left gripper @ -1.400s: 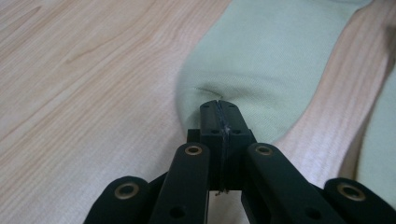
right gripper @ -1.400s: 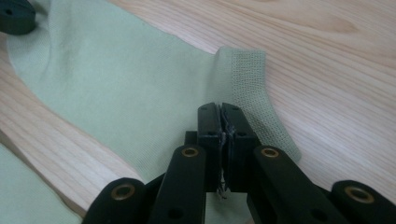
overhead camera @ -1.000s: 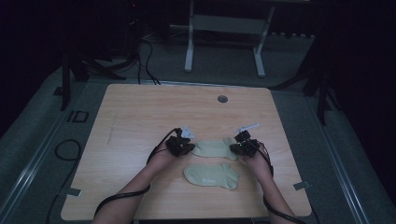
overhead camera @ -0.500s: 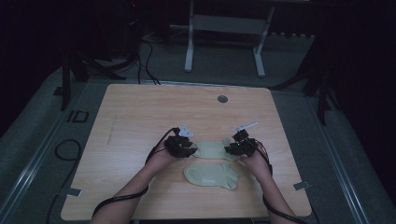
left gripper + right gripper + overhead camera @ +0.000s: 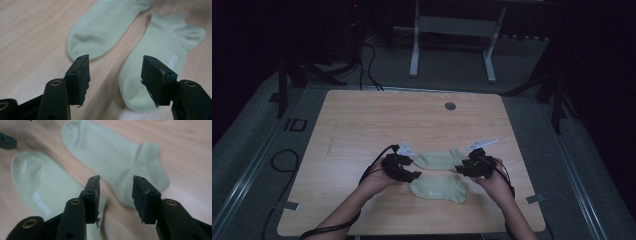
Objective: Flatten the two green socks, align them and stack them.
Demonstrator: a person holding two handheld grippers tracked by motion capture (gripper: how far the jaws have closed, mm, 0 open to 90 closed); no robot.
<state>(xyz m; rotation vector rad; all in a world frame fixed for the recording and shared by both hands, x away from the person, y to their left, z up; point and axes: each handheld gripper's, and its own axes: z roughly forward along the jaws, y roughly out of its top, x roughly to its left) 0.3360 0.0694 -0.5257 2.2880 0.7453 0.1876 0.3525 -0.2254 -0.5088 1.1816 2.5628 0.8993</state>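
Observation:
Two pale green ankle socks lie flat side by side on the wooden table (image 5: pixel 362 125). The far sock (image 5: pixel 439 160) (image 5: pixel 107 27) (image 5: pixel 112 155) is plain. The near sock (image 5: pixel 438 187) (image 5: pixel 160 55) (image 5: pixel 37 185) bears a small white print. My left gripper (image 5: pixel 409 172) (image 5: pixel 115 60) hovers just off the socks' toe ends, its jaws just opened, nothing between them. At the cuff ends my right gripper (image 5: pixel 464 167) (image 5: pixel 116 180) also hangs above the table, jaws just opened and bare.
A round cable hole (image 5: pixel 450 106) sits near the table's far edge. Bare wood stretches across the far and left parts of the table. Black cables (image 5: pixel 362 55) and a white metal frame (image 5: pixel 452 30) stand on the floor beyond it.
Both grippers have let go of the far sock's ends, opened, and drawn back towards the person, rising a little. The far sock stays flat where it lay.

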